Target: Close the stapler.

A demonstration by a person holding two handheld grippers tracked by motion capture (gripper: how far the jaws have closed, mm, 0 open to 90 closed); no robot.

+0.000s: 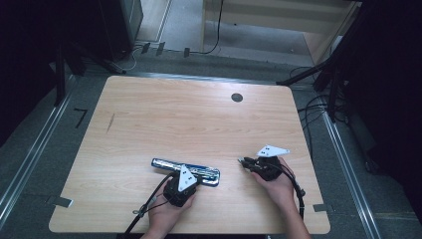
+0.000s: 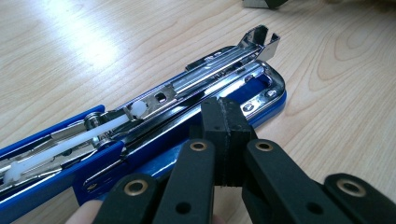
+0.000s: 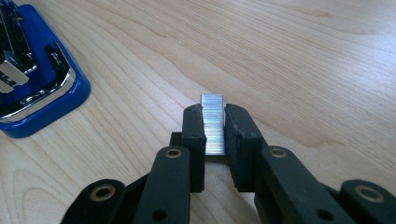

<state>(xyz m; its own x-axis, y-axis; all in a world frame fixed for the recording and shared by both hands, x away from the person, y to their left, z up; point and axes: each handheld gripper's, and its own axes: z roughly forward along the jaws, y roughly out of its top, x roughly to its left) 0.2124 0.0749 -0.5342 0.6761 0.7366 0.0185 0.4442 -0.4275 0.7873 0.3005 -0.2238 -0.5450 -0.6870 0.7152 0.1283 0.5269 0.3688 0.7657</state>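
Observation:
A blue and chrome stapler (image 1: 185, 172) lies opened out flat on the wooden table (image 1: 174, 114), near the front edge. Its staple channel (image 2: 187, 93) and white pusher rod are exposed. My left gripper (image 2: 224, 112) is shut with nothing between its pads, its tips resting against the stapler's blue base; in the high view this left gripper (image 1: 190, 176) is just in front of the stapler. To the right, my right gripper (image 1: 242, 161) is shut on a short strip of silver staples (image 3: 213, 123), held just above the table. The stapler's end (image 3: 37, 88) lies to its left.
A round dark grommet hole (image 1: 237, 97) sits at the table's back right. Stand legs (image 1: 308, 74) and cables (image 1: 318, 107) lie on the floor around the table. Bare wood stretches behind the stapler.

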